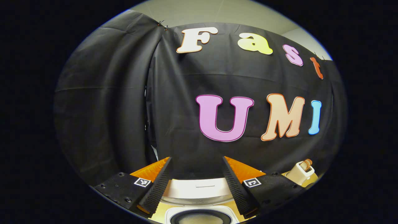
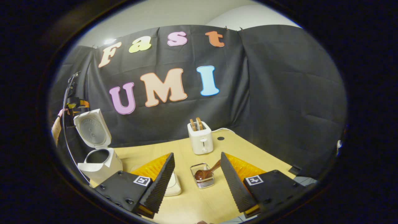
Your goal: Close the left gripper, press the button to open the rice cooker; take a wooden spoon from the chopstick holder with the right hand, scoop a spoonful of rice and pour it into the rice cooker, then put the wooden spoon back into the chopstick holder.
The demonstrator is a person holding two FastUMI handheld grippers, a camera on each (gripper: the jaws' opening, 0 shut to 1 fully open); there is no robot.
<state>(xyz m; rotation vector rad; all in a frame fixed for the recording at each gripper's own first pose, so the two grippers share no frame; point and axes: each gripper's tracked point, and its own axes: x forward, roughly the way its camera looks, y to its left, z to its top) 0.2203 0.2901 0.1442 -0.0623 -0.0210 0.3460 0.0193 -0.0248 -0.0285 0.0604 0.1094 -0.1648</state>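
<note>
Right gripper over pale wooden table, black-draped booth.

Recording booth: black cloth wall behind wooden table.

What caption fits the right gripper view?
Open right gripper faces the wooden spoon in its chopstick holder; rice cooker open at left.

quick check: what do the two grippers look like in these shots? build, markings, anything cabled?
Both match. The left gripper and right gripper each have two wedge-shaped fingers with ribbed inner faces, mounted on black plates with screw holes. Each plate carries a small square black-and-white marker. Orange ridged panels sit behind the fingers. No cables are visible on either one.
</note>
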